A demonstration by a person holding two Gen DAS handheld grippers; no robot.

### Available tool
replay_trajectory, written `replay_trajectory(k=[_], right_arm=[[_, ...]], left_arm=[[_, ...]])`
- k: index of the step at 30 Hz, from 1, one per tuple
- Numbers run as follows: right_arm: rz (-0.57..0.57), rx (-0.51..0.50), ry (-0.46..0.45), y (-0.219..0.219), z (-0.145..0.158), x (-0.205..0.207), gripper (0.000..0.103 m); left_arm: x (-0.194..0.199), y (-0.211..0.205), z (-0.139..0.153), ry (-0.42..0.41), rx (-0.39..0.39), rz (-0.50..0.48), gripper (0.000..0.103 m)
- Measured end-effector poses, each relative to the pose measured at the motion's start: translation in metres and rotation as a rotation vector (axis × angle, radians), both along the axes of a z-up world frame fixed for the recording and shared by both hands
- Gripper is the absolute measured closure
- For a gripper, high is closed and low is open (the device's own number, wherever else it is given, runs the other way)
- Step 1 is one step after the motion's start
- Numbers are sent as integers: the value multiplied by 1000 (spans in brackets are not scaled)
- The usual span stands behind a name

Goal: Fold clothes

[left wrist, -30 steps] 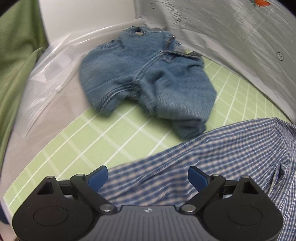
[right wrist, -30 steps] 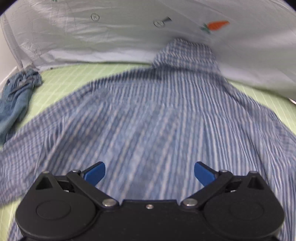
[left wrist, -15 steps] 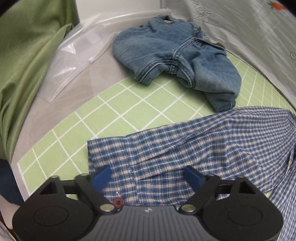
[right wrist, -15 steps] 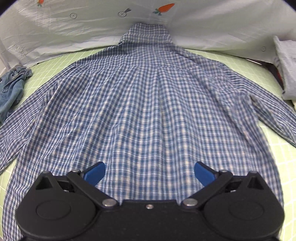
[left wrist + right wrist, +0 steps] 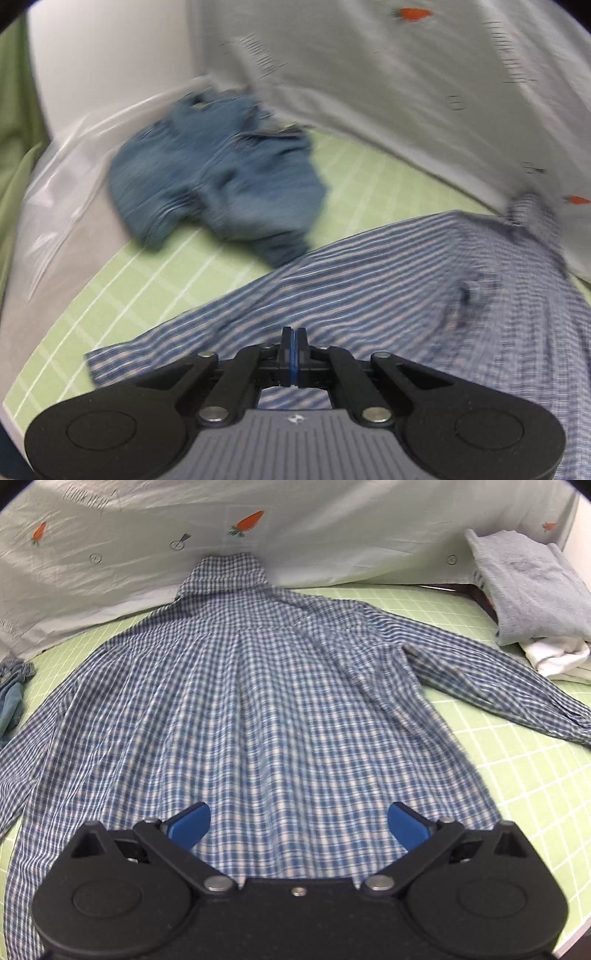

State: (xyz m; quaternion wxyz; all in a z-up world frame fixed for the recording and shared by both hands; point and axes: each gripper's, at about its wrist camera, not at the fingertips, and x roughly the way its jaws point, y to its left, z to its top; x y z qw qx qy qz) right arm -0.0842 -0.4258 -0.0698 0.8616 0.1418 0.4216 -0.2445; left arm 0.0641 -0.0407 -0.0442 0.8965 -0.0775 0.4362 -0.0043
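Observation:
A blue-and-white checked shirt (image 5: 277,701) lies back-up and spread flat on the green grid mat (image 5: 517,757), collar at the far side. Its left sleeve (image 5: 369,288) runs across the left wrist view, blurred. My left gripper (image 5: 293,339) is shut with the sleeve's cuff end pinched between its pads, the cuff corner sticking out to the left. My right gripper (image 5: 299,821) stands open just above the shirt's near hem, nothing between its fingers. The right sleeve stretches out toward the mat's right edge.
Crumpled blue jeans (image 5: 221,181) lie on the mat beyond the left sleeve. A folded grey garment (image 5: 532,587) on white cloth (image 5: 557,657) sits far right. A pale sheet with carrot prints (image 5: 332,524) rises behind. Clear plastic (image 5: 62,162) and green cloth (image 5: 14,129) lie left.
My left gripper went from open around the cuff to shut on it and has lifted, dragging the sleeve. The right gripper slid rightward along the hem, still open.

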Motion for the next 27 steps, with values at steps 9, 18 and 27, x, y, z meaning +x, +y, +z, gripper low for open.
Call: replay_trajectory(k=[9,18,27], right_arm=[[-102,29,-60,-52,1,-30,0],[-80,53,-35,-37,-5,-11,0],[10,12,35,32,-3,19,0]], left_arm=[[-16,-101,19,-25,-58,-162,95],[-22,-23,-5,33,-115,5,16],[-24,94,-44,113,-133,184,10]])
